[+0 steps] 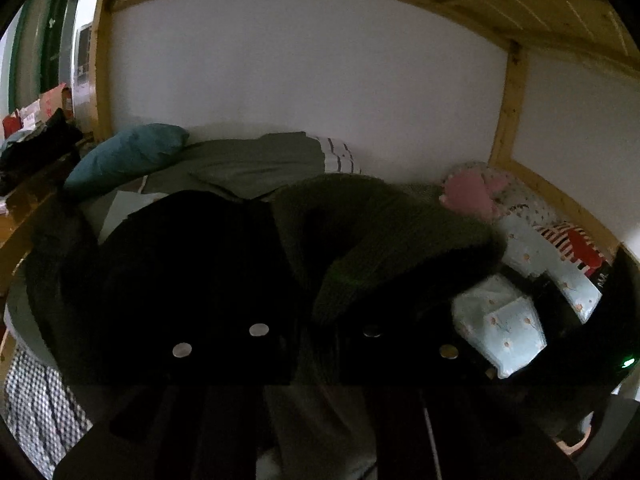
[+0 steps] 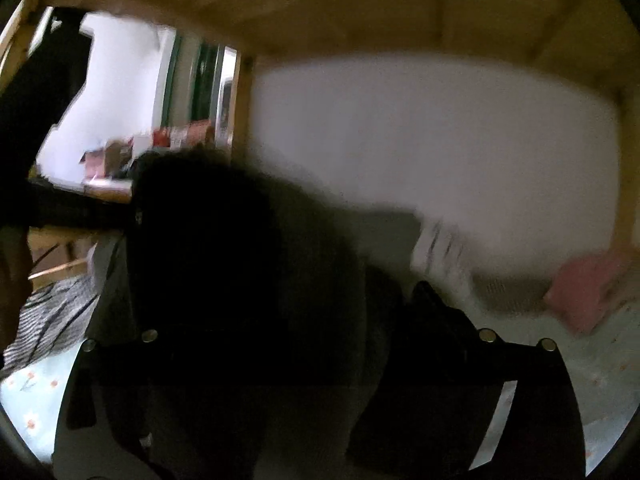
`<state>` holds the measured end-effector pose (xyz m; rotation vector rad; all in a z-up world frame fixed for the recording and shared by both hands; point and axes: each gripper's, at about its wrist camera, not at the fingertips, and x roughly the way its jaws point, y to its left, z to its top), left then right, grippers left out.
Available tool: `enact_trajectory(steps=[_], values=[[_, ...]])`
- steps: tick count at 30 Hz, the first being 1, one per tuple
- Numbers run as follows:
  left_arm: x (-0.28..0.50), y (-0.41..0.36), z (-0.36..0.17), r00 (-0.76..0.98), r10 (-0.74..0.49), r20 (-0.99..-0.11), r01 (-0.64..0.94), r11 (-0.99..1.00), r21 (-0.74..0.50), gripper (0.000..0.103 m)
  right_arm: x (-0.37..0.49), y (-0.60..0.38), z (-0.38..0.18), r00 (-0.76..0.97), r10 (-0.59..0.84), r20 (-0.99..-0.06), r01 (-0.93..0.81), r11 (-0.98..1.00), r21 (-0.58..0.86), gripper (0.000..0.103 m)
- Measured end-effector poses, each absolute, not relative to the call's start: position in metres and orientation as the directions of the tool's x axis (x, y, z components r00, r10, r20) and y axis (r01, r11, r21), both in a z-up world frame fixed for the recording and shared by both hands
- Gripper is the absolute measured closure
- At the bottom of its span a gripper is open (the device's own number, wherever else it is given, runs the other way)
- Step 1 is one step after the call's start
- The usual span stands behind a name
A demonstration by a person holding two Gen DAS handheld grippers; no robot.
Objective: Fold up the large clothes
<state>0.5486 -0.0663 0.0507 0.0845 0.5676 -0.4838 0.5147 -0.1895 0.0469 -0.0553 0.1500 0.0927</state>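
The left gripper is clenched on the dark green knitted sweater, lifting a bunched fold above the bed. The right gripper stands wide; blur hides whether its fingers press the cloth between them. The sweater looks thick, soft and heavy, likely to sag; hems or shoulders seem the best hold.

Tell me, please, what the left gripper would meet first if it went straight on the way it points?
Most likely the dark green knitted garment bunched right ahead of the left gripper; how near it is stays unclear.
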Motion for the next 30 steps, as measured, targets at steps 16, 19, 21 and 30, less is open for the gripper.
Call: enact_trajectory(steps=[16,19,21,30], values=[[0.424,-0.068,-0.011,0.767,-0.362,-0.529,0.468,0.881,0.075,0.092,0.393,-0.152,0.026,0.985,0.048,-0.164,-0.100,0.941,-0.323,0.092],[0.402,-0.061,-0.034,0.742,-0.383,-0.550,0.462,0.887,0.007,0.092,0.356,-0.146,0.001,0.986,0.058,-0.157,-0.110,0.931,-0.348,0.092],[0.384,-0.057,-0.046,0.738,-0.386,-0.553,0.456,0.890,-0.012,0.092,0.326,-0.140,-0.017,0.988,0.065,-0.142,-0.115,0.917,-0.381,0.092],[0.307,-0.050,-0.168,0.651,-0.284,-0.704,0.437,0.899,0.042,0.091,0.250,-0.123,-0.109,0.958,0.106,-0.265,-0.200,0.911,-0.361,0.092]])
